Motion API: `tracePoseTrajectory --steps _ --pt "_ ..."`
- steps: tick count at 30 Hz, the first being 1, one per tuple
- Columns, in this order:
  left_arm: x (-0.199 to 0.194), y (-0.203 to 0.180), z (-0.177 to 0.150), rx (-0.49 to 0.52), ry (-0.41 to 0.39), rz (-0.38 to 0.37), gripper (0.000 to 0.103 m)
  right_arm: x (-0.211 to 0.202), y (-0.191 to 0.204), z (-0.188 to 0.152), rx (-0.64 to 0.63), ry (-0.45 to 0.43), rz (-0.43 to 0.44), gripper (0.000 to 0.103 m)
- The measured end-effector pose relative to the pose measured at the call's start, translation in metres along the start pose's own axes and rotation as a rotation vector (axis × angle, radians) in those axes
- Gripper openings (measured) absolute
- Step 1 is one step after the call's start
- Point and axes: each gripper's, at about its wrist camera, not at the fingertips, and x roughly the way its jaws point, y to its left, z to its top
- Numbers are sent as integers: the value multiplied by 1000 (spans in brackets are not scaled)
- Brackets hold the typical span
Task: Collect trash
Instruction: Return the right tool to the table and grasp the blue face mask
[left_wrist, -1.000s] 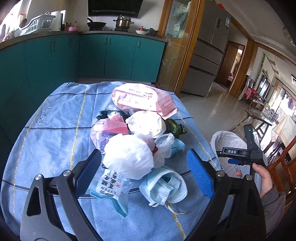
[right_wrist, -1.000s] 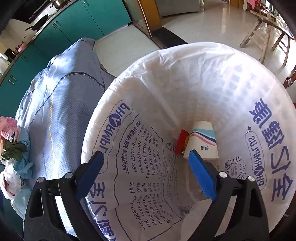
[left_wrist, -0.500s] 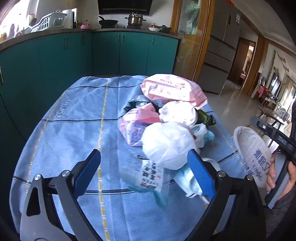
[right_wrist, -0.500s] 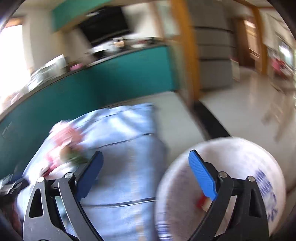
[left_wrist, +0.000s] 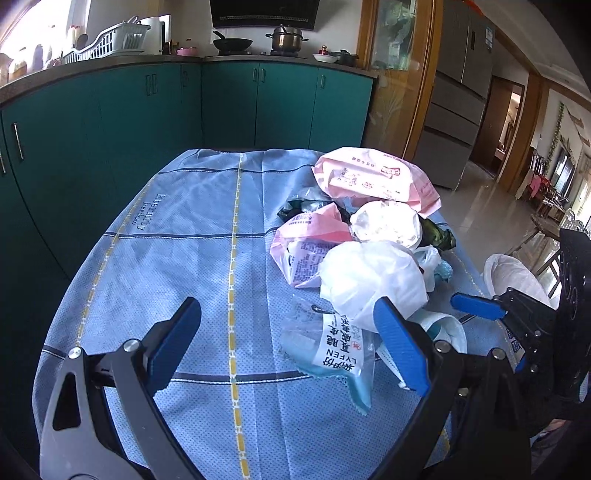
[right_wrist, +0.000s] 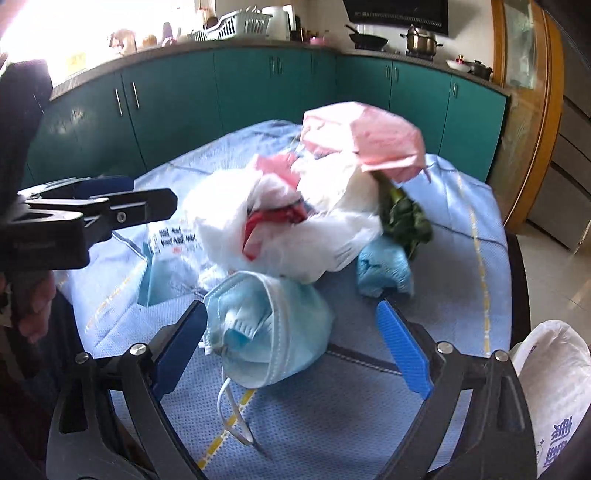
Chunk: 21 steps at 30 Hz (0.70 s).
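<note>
While the left hand-held gripper (left_wrist: 286, 347) is hovering wide and empty over the blue cloth (left_wrist: 184, 258) covering the bench, the right hand-held gripper (right_wrist: 291, 341) is pointing down at the trash pile, its jaws having just been closing a little yet standing wide, with the blue face masks (right_wrist: 269, 328) lying between them; the left pad seems to be brushing the masks, though the view is too blurred there to be sure, and nothing is being gripped.

Seen from the left wrist, the trash is sitting toward 2 o'clock on the cloth. A pink pack (left_wrist: 373, 177) is lying at the far end, a pink wrapper (left_wrist: 306, 240) and a white bag (left_wrist: 369, 280) are heaped nearer, and a clear printed packet (left_wrist: 332, 343) is lying at the near edge of the heap, just beside the right jaw. A dark green scrap (left_wrist: 437, 236) is poking out at 3 o'clock of the pile.

A white printed sack (right_wrist: 554, 384) is standing at 4 o'clock in the right wrist view, off the bench edge. Teal cabinets (left_wrist: 258, 103) are running along behind.
</note>
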Motion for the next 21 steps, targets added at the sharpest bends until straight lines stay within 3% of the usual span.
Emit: tracePoseTrajectory --steps 1,3,6,16,21 --pt "0 -1 -1 2 1 0 94 1 1 0 -4 5 0 76" --pt "0 -1 -1 3 2 2 94 4 3 0 -11 17 6 53" --pt "0 -2 -2 6 2 4 94 4 -1 1 -8 11 2 39" --pt "2 -9 -3 13 13 -40 94 -52 -61 -7 208 -157 -41 36" --pt "12 -35 -2 70 45 -94 94 -44 -79 -9 270 -126 -163 40"
